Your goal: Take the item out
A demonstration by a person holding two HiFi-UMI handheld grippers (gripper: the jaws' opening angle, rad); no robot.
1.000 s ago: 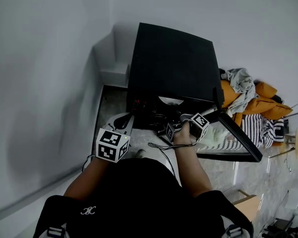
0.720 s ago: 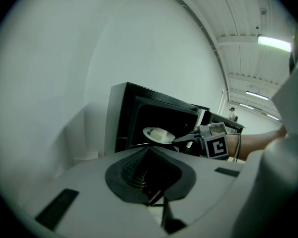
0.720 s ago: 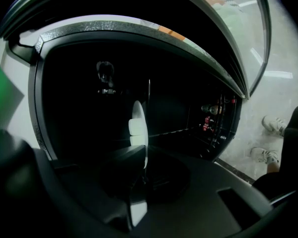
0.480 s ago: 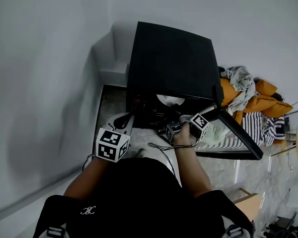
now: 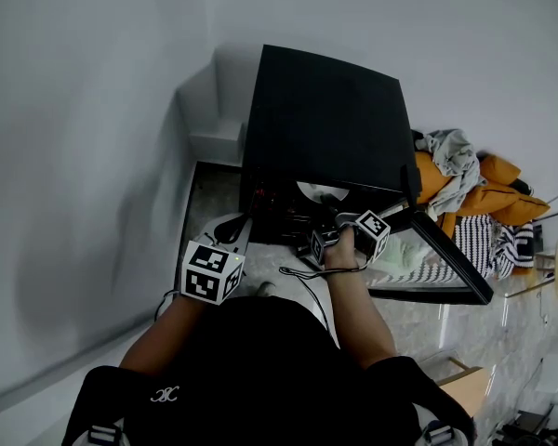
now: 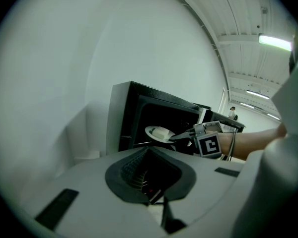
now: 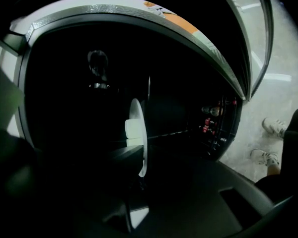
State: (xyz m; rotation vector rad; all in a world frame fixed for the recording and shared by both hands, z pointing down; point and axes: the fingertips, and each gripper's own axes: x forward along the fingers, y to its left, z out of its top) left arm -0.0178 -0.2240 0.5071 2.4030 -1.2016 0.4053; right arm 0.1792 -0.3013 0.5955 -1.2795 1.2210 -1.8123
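**Item: white plate, at the mouth of the black oven**

- Plate (image 5: pixel 321 191): white, shallow, carrying a pale block (image 7: pixel 131 131). It sits just inside the oven's opening, level with the front edge.
- Right gripper (image 5: pixel 338 217): reaches into the oven's opening, jaws closed on the plate's near rim, one above and one below it.
- Oven (image 5: pixel 325 119): black box, dark inside, small red lights low at its front.
- Door (image 5: pixel 449 256): glass, swung wide open to the oven's right.
- Left gripper (image 5: pixel 234 225): held back outside the oven's front left corner, jaws drawn together with nothing between them.
- Clothes (image 5: pixel 465 179): an orange and grey heap beyond the oven's right side.
- Shoes (image 7: pixel 269 128): pale pair on the floor before the oven.
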